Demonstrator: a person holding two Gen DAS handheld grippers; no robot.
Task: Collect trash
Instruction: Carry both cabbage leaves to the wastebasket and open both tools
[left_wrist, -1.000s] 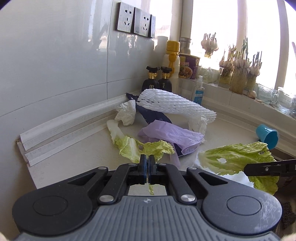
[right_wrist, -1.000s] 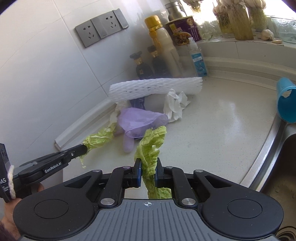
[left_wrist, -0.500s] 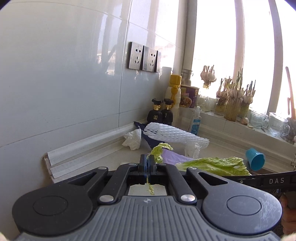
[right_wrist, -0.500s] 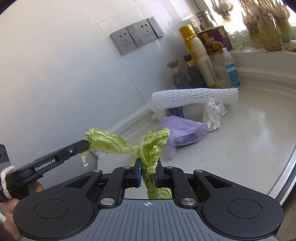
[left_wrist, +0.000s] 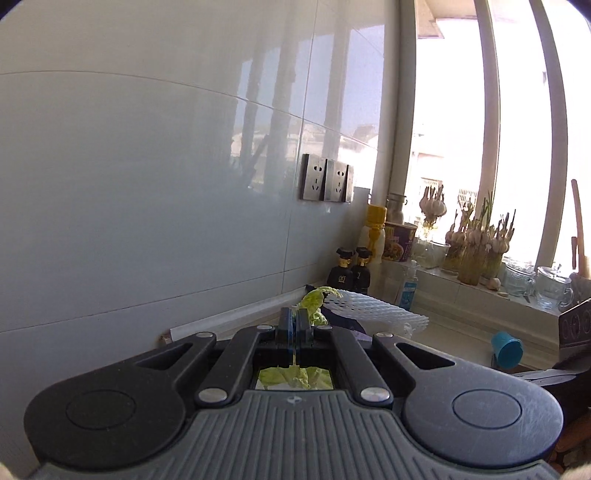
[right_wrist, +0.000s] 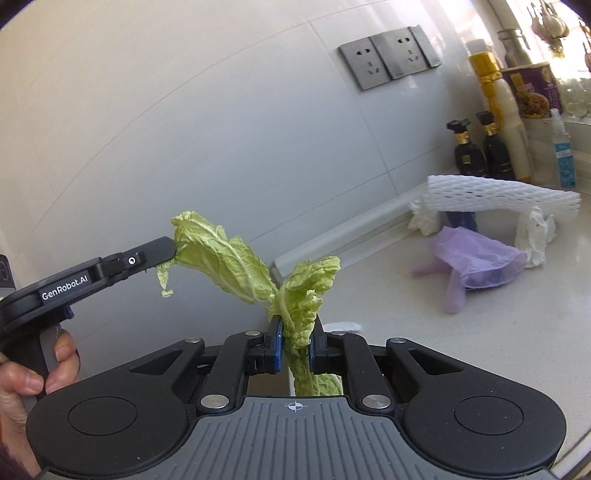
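left wrist view
left gripper (left_wrist: 294, 320): jaws fully pinched, blue pads meeting on a thin edge of the cabbage leaf (left_wrist: 314, 303); no gap visible.
leaf here: green frill sticks up past the jaw tips, more of it shows in the window under the jaws. Off the counter (left_wrist: 448, 334).
trash on the counter: white foam net (left_wrist: 380, 313) lying beyond the tips, dark wrapper partly hidden under it, blue cup (left_wrist: 509, 348) on its side to the right.
backdrop: tiled wall (left_wrist: 147, 184), twin sockets (left_wrist: 325, 183), two dark bottles (left_wrist: 351, 273) in the corner.

right wrist view
right gripper (right_wrist: 295, 345): jaws narrow, not fully closed, clamped on a bunched leaf stalk (right_wrist: 300, 314); stalk runs down through the gap and out below.
left gripper, from the side (right_wrist: 168, 249): tip grips the far end of a leaf that reaches across to the right jaws. One leaf or two overlapping: cannot tell.
hand (right_wrist: 33, 373): wrapped on the left gripper's handle, lower left.
counter trash: foam net (right_wrist: 498, 197) bridging over crumpled tissue (right_wrist: 535, 236), purple glove (right_wrist: 476, 258) flat in front, all well apart from both grippers.
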